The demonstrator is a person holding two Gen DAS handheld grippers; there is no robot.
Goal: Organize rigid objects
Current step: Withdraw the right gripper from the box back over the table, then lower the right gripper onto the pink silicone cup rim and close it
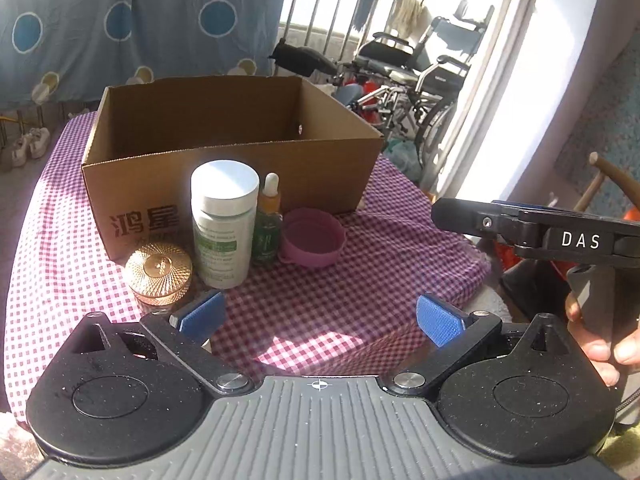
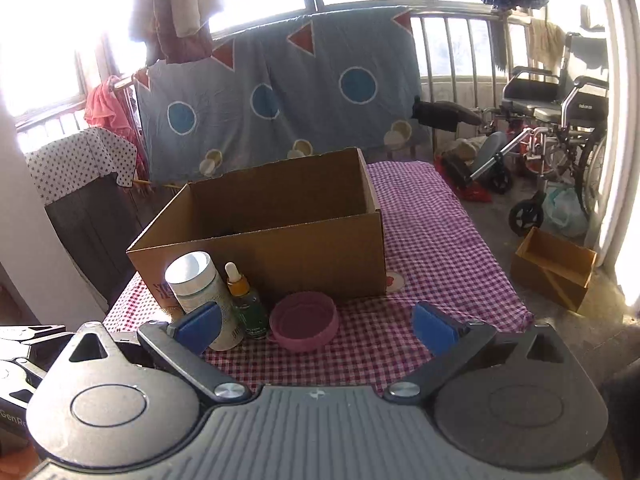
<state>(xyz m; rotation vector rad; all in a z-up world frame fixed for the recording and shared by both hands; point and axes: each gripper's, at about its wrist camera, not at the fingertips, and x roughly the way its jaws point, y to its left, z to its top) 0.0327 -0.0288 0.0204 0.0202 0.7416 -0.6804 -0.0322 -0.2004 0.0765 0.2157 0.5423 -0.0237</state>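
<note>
An open cardboard box [image 1: 224,176] [image 2: 304,248] stands on the checked tablecloth [image 1: 360,280] [image 2: 432,240]. In a row before it stand a gold-lidded jar [image 1: 159,272], a white pill bottle [image 1: 223,224] [image 2: 196,284], a green dropper bottle [image 1: 267,228] [image 2: 246,304] and a pink bowl [image 1: 312,237] [image 2: 304,321]. My left gripper [image 1: 318,318] hangs open a little short of them, nothing between its blue pads. My right gripper [image 2: 316,326] is open too, just in front of the pink bowl; its left pad overlaps the white bottle in the picture. In the left wrist view the right gripper's body shows at the right edge, held by a hand [image 1: 600,336].
A blue patterned sheet [image 2: 280,96] hangs on a railing behind the table. A wheelchair [image 2: 560,120] [image 1: 424,80] and a small wooden box [image 2: 554,272] stand on the floor to the right. A dark cabinet [image 2: 88,216] with a dotted cloth stands at the left.
</note>
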